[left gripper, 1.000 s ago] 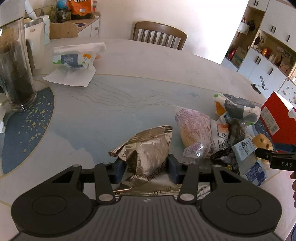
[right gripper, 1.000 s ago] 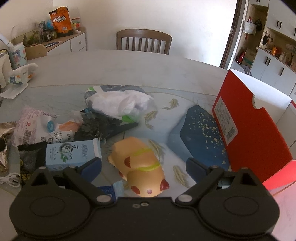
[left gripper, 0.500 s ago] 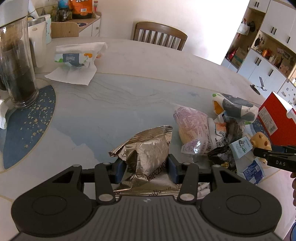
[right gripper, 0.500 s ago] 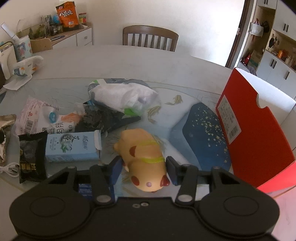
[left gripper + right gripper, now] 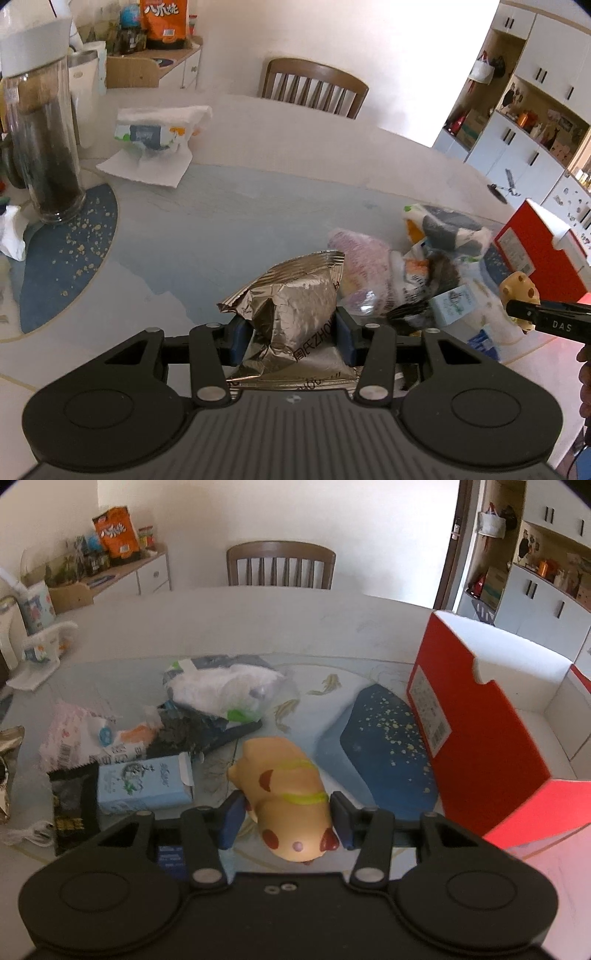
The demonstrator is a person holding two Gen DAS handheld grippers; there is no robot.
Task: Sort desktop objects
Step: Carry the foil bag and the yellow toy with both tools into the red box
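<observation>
A: Two loads held: left hand-held gripper (image 5: 291, 341) clenched on the foil snack bag (image 5: 291, 310) at the near counter (image 5: 221, 221) edge, right hand-held gripper (image 5: 286, 821) squeezing the hamster toy (image 5: 286, 794) beside the red box (image 5: 480, 746)

B: Lift straight up, clear of the milk carton (image 5: 142, 784); keep squeeze gentle, carry toy over box rim, then release
</observation>
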